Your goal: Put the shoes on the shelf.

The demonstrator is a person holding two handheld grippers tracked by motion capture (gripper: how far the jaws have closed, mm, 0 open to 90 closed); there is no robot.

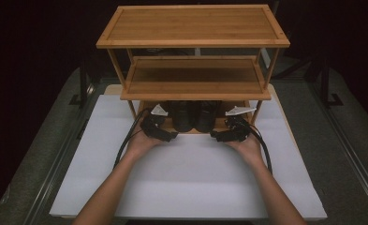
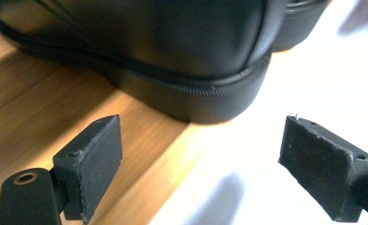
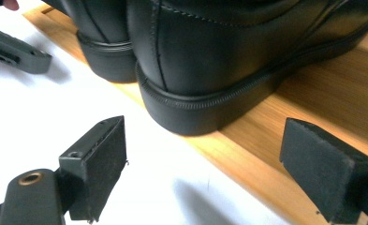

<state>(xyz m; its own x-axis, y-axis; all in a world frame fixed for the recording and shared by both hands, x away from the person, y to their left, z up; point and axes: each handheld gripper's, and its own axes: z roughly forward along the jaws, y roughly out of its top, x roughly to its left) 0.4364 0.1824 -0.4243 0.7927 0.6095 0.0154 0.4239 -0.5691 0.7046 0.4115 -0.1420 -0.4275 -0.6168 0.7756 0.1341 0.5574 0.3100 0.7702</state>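
up close, the left gripper (image 2: 200, 164) has its two black jaws spread wide with nothing between them; one pad hangs over the bamboo board of the bottom shelf (image 2: 46, 108), the other over the white table top (image 2: 312, 70). just ahead of the jaws sits the heel of the left black shoe (image 2: 172, 51), its ribbed welt and heel block at the shelf's front edge and slightly overhanging it. the pads are near the heel but not touching it.

the right gripper (image 3: 219, 173) is likewise parted and empty, one pad over the white surface and the other over the bamboo board. the heel of the right black shoe (image 3: 219, 61) stands right in front of it, and the other shoe's heel is just beside that one, farther along the edge. the far gripper's jaw tip lies on the white top beyond.

from the high view, the left gripper (image 1: 165, 136) and the right gripper (image 1: 219, 136) face each other's side of the pair, each held in a hand, with the forearms coming in from below. the two shoes (image 1: 193, 117) stand side by side, touching or nearly so, heels toward the person, on the lowest tier of a three-tier bamboo rack (image 1: 193, 26). the rack stands at the far side of the white table top (image 1: 186, 187), and its two upper shelves are bare.
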